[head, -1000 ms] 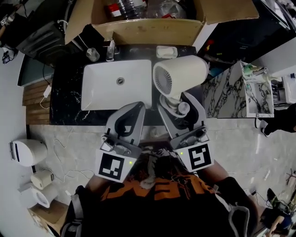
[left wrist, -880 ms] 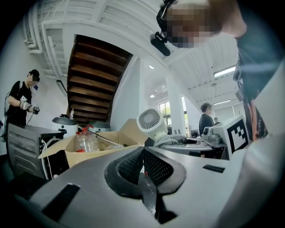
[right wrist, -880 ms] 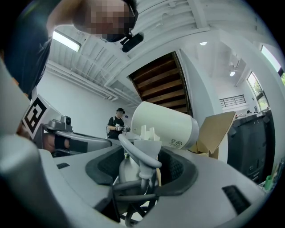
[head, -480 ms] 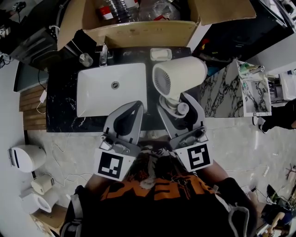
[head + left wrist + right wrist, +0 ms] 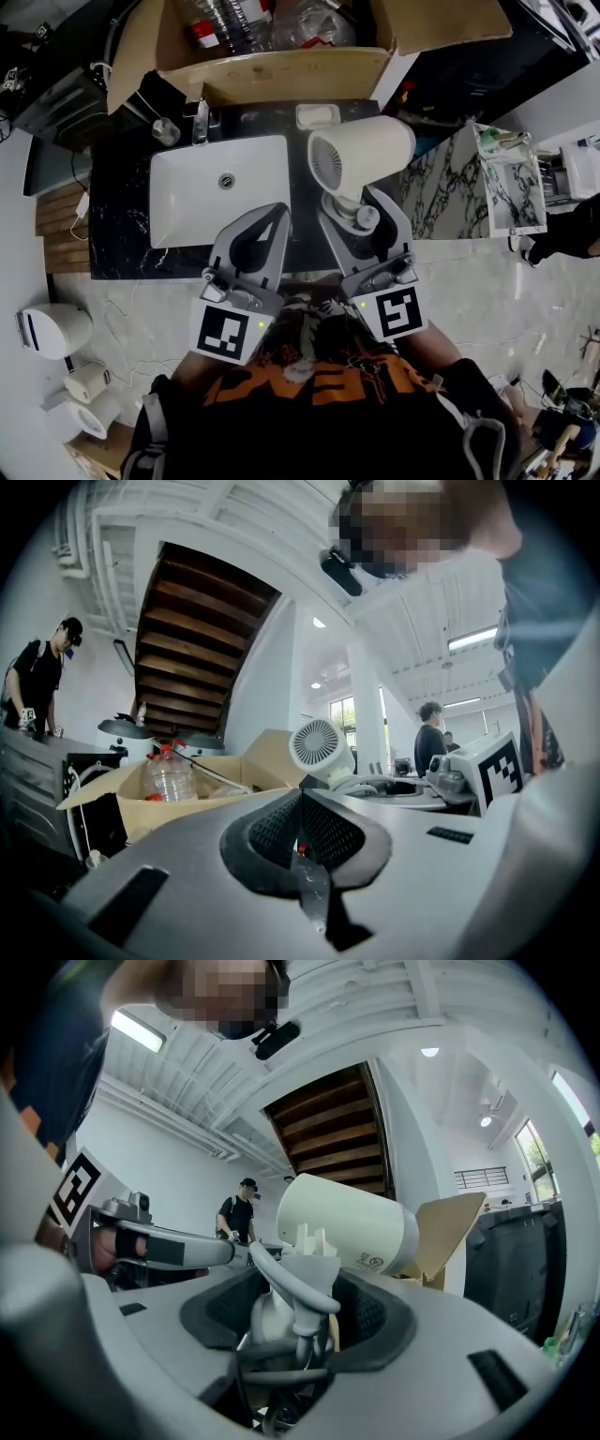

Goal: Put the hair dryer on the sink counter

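I hold the hair dryer (image 5: 370,150) by its handle, clamped between the fingers of the right gripper (image 5: 354,208). Its body sits just beyond the fingertips, over the counter (image 5: 117,216) beside the sink (image 5: 187,211). The left gripper (image 5: 278,214) is closed on nothing. Step in hand: carry. Next, I judge, lower it onto bare counter ahead of the fingers, then release.

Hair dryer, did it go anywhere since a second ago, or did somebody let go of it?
The hair dryer slid a little to the right, away from the sink edge, above the dark counter. Nothing was taken hold of or let go. The right hand-held gripper stays shut on its handle, and the left hand-held gripper stays shut and empty beside it.
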